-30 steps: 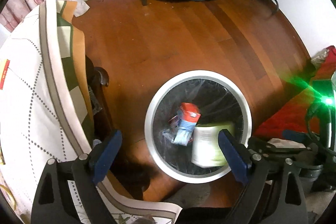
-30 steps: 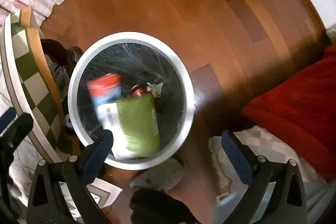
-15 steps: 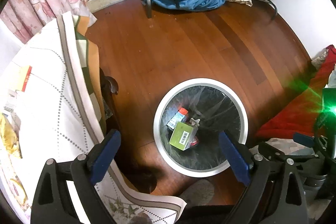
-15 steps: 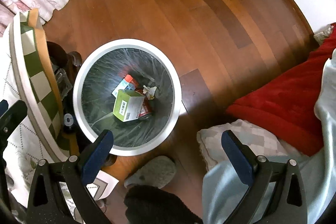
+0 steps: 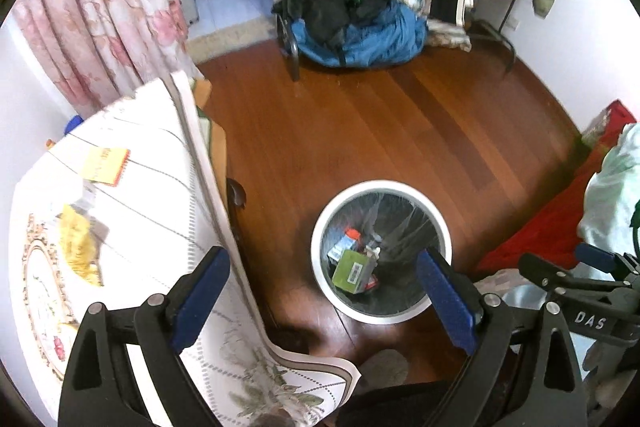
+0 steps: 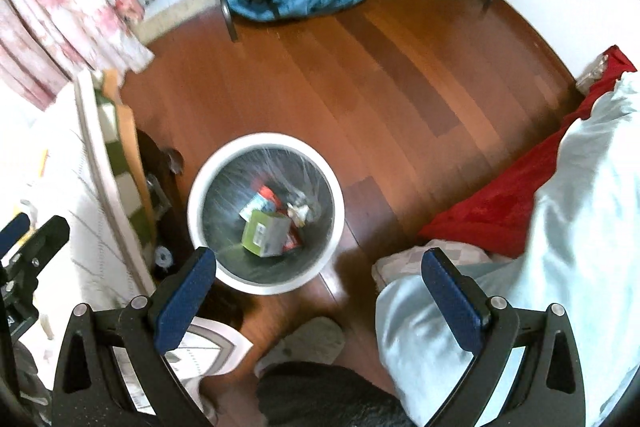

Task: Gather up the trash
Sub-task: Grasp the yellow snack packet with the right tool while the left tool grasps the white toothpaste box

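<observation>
**Both grippers empty above the bin, next pickup on the table**

With nothing between its pads, the left gripper (image 5: pixel 322 293) reads spread wide in the left wrist view. I see the round white plastic bin with a clear liner (image 5: pixel 438 223) on the wooden floor below, holding a green cardboard box (image 5: pixel 352 271) and a red-and-blue packet (image 5: pixel 346 241). To the left, the table under a white patterned cloth (image 5: pixel 168 219) carries a crumpled yellow wrapper (image 5: pixel 80 247) and a yellow-orange paper slip (image 5: pixel 105 165). My guess: the wrapper is light, soft and crinkly, so pinch it across the bunched middle; the slip lies flat, so take an edge.

Right wrist view: right gripper (image 6: pixel 318 285) also spread, holding nothing. Same bin (image 6: pixel 200 195) sits just ahead, box (image 6: pixel 266 233) resting inside. Beside it, a grey slipper (image 6: pixel 304 343) on the floor.
</observation>
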A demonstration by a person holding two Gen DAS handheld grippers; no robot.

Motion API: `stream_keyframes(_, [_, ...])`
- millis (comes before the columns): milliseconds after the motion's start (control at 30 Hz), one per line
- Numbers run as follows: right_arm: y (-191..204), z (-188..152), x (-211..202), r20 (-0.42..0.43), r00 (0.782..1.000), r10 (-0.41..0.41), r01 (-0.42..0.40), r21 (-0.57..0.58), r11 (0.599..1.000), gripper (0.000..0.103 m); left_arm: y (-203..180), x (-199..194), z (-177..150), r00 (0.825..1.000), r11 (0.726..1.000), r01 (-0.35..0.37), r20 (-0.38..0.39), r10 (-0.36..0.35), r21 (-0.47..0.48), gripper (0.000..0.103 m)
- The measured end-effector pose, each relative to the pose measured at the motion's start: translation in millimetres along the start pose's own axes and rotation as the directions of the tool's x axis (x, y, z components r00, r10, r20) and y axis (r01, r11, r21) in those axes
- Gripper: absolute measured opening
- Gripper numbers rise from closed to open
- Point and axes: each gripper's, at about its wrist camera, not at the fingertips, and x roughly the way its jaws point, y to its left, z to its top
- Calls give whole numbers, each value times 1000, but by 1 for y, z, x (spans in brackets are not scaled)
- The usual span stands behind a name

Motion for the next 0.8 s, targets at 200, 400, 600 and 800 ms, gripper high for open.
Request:
stream_keyframes(200, [35,-1,-61,91,994,59,-57,-32,998,103,47,-59,0,995,998,-25,95,30,-58,96])
stream_keyframes(400, [141,-6,-85,88,979,182,-164,-175,971,103,152,-93,-20,976,970,-150,131,177,-193,96])
stream_keyframes(600, [273,-19,-48,-23,958,284,-278,-290,915,103,273,-70,-70,930,883,-342,18,366,-322,96])
stream_keyframes(800, [390,-34,22,-155,939,308,-341,-286,896,103,366,-7,-117,894,803,-447,-163,418,-395,96])
